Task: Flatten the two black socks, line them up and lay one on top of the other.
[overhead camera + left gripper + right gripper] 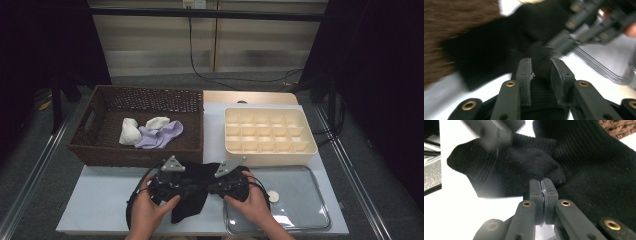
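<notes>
A black sock [187, 207] lies bunched on the white table in front of the basket, between the person's two hands. My left gripper [192, 187] reaches in from the left. In the left gripper view its jaws [540, 72] stand a little apart, and a fold of the black sock [499, 50] fills the gap and touches both pads. My right gripper [210, 187] comes in from the right. In the right gripper view its jaws [543, 185] are shut pad to pad, tips against a fold of the black sock [586, 170]. I cannot tell whether fabric is pinched there.
A brown wicker basket [100, 145] at the back left holds two white socks [130, 132] and a purple sock [160, 135]. A cream divided box [310, 145] stands at the back right. In front of it lies a clear tray [310, 210] with a small white disc [273, 196].
</notes>
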Available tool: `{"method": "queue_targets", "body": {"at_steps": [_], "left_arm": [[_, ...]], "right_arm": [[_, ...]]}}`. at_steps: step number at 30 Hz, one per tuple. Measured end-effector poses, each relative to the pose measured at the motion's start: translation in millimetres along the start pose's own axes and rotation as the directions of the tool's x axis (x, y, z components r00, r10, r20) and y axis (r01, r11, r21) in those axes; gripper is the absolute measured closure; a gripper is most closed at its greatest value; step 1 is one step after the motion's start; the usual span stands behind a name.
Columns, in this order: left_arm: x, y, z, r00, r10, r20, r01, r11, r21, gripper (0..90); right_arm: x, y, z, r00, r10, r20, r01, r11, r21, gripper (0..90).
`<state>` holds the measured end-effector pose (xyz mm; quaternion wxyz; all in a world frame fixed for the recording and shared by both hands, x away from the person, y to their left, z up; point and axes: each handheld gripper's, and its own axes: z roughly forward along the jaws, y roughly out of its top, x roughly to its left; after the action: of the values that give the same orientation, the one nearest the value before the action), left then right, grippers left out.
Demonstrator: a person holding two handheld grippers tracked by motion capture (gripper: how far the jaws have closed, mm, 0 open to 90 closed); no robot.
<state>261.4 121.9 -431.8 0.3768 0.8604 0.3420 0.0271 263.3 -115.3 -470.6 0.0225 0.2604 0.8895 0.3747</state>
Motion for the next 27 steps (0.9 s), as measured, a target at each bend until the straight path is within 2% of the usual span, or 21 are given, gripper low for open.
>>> {"method": "queue_targets", "body": {"at_steps": [1, 3, 5, 7, 8, 9, 12, 15, 18, 22, 24, 27], "left_arm": [[5.2, -2.5, -2.4, 0.9999, -0.015, -0.007, 0.015, 0.9998, 0.012, 67.9], [8.0, -5.3, 3.0, 0.9993, -0.036, 0.007, 0.036, 0.9989, 0.031, 66.9], [8.0, -6.8, 10.1, 0.9995, -0.027, 0.014, 0.026, 0.9977, 0.063, 66.9], [7.1, -7.6, 13.8, 0.9994, -0.030, 0.016, 0.029, 0.9971, 0.070, 68.3], [6.0, -8.2, 19.6, 0.9999, -0.009, 0.013, 0.007, 0.9945, 0.105, 70.7], [5.2, -8.0, 20.5, 0.9999, -0.002, 0.015, 0.000, 0.9929, 0.119, 75.2], [3.4, -7.7, 21.2, 0.9998, 0.013, 0.017, -0.015, 0.9902, 0.139, 85.7], [4.6, -7.6, 20.7, 0.9994, 0.026, 0.021, -0.029, 0.9880, 0.152, 87.5], [3.8, -7.1, 15.5, 0.9996, 0.024, 0.013, -0.025, 0.9898, 0.140, 88.0], [3.1, -4.4, 3.0, 0.9998, 0.014, 0.011, -0.015, 0.9964, 0.084, 88.0], [3.9, -2.8, -3.6, 0.9999, 0.012, 0.011, -0.013, 0.9968, 0.079, 88.0], [6.0, -1.7, -14.4, 1.0000, -0.001, 0.005, 0.000, 0.9991, 0.042, 88.0]], "right_arm": [[-0.1, -1.9, -2.5, 1.0000, 0.005, 0.002, -0.005, 1.000, 0.003, 89.0], [-0.3, -3.5, -4.7, 1.0000, 0.005, 0.004, -0.005, 1.000, 0.002, 89.0], [-0.4, -4.7, -6.1, 1.0000, 0.006, 0.004, -0.006, 1.000, -0.004, 89.0], [-1.0, -5.9, -7.4, 1.0000, 0.003, 0.000, -0.003, 1.000, -0.011, 89.0], [-0.2, -6.5, -8.0, 0.9999, 0.016, 0.005, -0.016, 1.000, -0.012, 89.1], [-0.3, -7.3, -8.5, 0.9999, 0.014, 0.006, -0.014, 1.000, -0.012, 89.1], [0.5, -8.4, -9.8, 0.9998, 0.017, 0.006, -0.016, 1.000, -0.022, 89.3], [2.0, -8.8, -10.2, 0.9997, 0.024, 0.000, -0.024, 1.000, -0.021, 89.5], [3.3, -9.1, -12.1, 0.9992, 0.040, -0.006, -0.041, 0.999, -0.013, 89.7], [4.0, -8.9, -16.4, 0.9992, 0.040, -0.007, -0.040, 0.999, -0.026, 89.9], [4.0, -9.0, -17.9, 0.9992, 0.039, -0.009, -0.039, 0.999, -0.028, 89.9], [5.7, -9.7, -28.2, 0.9988, 0.048, -0.006, -0.048, 0.998, -0.046, 89.9]]}}
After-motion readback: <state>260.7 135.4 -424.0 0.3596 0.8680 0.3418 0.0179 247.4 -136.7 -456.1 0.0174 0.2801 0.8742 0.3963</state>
